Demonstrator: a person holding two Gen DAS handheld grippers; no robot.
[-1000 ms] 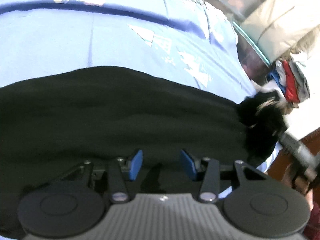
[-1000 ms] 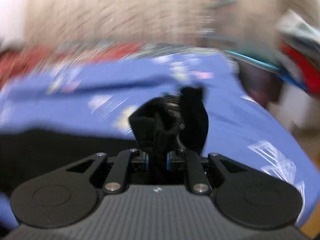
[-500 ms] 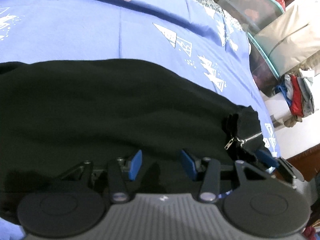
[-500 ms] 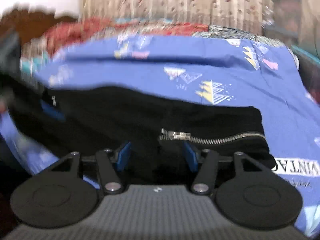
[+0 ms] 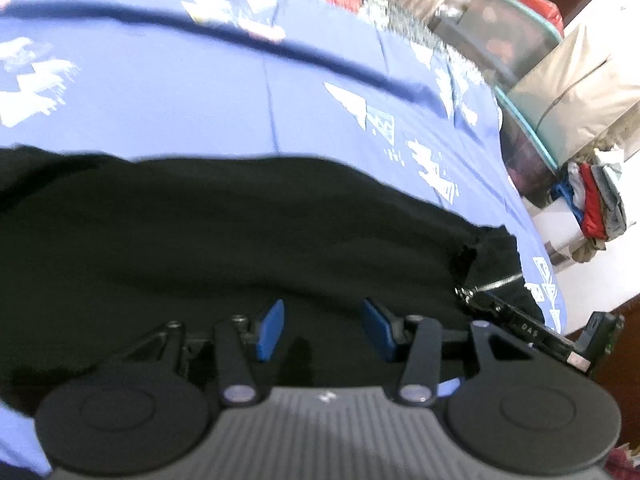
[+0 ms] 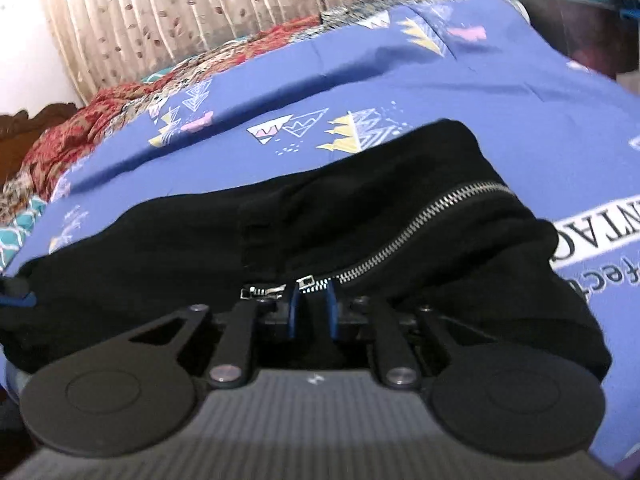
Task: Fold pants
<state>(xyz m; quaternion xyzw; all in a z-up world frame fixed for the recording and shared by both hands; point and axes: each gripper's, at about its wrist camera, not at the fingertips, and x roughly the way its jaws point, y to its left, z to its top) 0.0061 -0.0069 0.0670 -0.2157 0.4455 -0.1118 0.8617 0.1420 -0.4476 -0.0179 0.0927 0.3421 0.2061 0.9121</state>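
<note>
Gripping black pants (image 6: pixel 360 216) at the zipper (image 6: pixel 416 228) edge, my right gripper (image 6: pixel 313 312) stands nearly closed on soft, limp cloth spread across the blue bedsheet (image 6: pixel 360 80). My left gripper (image 5: pixel 323 330) hovers wide open, empty, above the fabric; only its view shows stacked clothes (image 5: pixel 592 208) beyond.

Pants (image 6: pixel 360 208) lie across the bedsheet (image 6: pixel 400 80), apparently before the curtain (image 6: pixel 200 0).
</note>
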